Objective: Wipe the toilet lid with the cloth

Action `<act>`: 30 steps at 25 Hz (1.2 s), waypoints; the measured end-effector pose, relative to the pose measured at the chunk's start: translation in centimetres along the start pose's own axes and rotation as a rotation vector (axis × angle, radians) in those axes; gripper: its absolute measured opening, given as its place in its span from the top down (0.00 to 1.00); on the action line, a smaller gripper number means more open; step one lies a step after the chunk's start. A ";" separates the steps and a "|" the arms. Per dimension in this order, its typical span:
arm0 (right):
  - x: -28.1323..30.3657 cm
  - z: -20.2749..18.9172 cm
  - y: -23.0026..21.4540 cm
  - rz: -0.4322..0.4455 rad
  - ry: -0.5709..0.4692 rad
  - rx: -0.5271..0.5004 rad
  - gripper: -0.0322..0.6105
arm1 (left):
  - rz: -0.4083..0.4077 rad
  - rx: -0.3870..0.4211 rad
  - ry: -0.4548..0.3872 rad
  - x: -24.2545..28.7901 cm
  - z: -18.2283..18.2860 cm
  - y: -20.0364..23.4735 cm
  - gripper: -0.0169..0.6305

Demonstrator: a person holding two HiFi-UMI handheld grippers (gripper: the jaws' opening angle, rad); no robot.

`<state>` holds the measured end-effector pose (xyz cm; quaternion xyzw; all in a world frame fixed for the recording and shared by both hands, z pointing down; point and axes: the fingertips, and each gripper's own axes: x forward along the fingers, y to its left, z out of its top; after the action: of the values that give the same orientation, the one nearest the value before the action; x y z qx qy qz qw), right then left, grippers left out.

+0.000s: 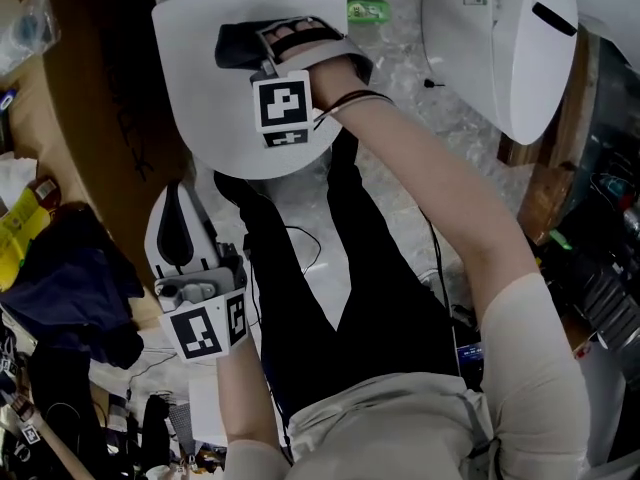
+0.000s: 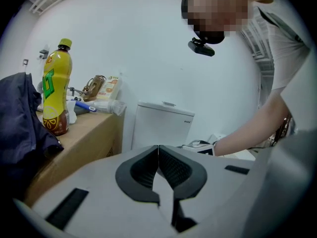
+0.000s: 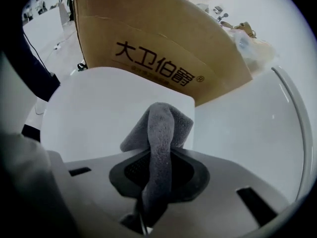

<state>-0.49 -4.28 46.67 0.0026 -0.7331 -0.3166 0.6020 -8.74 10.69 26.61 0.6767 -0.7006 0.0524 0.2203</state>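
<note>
The right gripper (image 3: 157, 171) is clamped on the grey cloth (image 3: 162, 125). A fold of the cloth is pinched between its narrow jaws, and the rest bunches up past the tips. In the head view this gripper (image 1: 268, 52) is stretched out over the white toilet lid (image 1: 200, 108), near the lid's far edge. The cloth (image 1: 237, 46) shows there as a dark patch lying on the lid just left of the jaws. In the right gripper view the bunched end of the cloth sits over the lid (image 3: 94, 115), close to its right-hand corner. A brown cardboard box (image 3: 163, 43) with dark print stands behind the lid's far edge.

The left gripper (image 2: 158, 158) has its jaws closed pad to pad with nothing between them. In the head view it (image 1: 178, 230) hangs off the near edge of the lid, well apart from the cloth, touching neither. Its own view looks toward a white toilet tank (image 2: 162, 124). To the left of the tank, a yellow bottle (image 2: 55, 90) stands on a brown ledge (image 2: 86, 133).
</note>
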 end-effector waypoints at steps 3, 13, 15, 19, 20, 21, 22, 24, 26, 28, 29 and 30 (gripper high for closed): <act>1.6 -0.1 -4.4 -0.116 -0.001 -0.016 0.84 | 0.016 -0.013 0.003 0.4 0.0 0.5 0.95; 6.5 -0.1 -7.6 -0.197 0.032 -0.118 0.84 | 0.040 -0.048 0.046 0.9 -1.7 1.7 0.95; 7.3 -0.1 -7.3 -0.202 0.044 -0.100 0.84 | 0.041 -0.060 0.047 1.0 -1.9 1.9 0.95; 7.4 -0.2 -7.1 -0.249 0.066 -0.045 0.84 | 0.048 -0.097 0.044 1.3 -2.0 2.5 0.95; 7.4 -0.1 -7.1 -0.258 0.063 -0.038 0.84 | 0.047 -0.096 0.043 1.3 -2.0 2.6 0.95; 7.3 0.2 -7.0 -0.266 0.056 -0.032 0.84 | 0.045 -0.093 0.043 1.3 -1.9 2.6 0.95; 7.2 0.4 -6.7 -0.265 0.050 -0.029 0.84 | 0.042 -0.091 0.043 1.3 -1.8 2.6 0.95; 7.0 0.4 -5.6 -0.231 0.056 -0.038 0.84 | 0.039 -0.089 0.040 1.2 -1.7 2.6 0.95; 6.7 0.6 -4.7 -0.224 0.049 -0.040 0.84 | 0.037 -0.090 0.036 1.2 -1.5 2.6 0.95; 6.1 1.4 -4.1 -0.265 0.008 -0.019 0.84 | 0.035 -0.088 0.032 1.0 -1.5 2.7 0.95; 5.8 1.9 -3.6 -0.276 -0.015 -0.005 0.84 | 0.035 -0.086 0.031 0.9 -1.5 2.7 0.95; 5.5 2.4 -2.8 -0.273 -0.032 0.005 0.84 | 0.035 -0.084 0.030 0.8 -1.5 2.7 0.95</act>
<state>-5.16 -7.59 50.05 0.0989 -0.7361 -0.3939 0.5416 -10.99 10.73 28.83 0.6536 -0.7105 0.0370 0.2581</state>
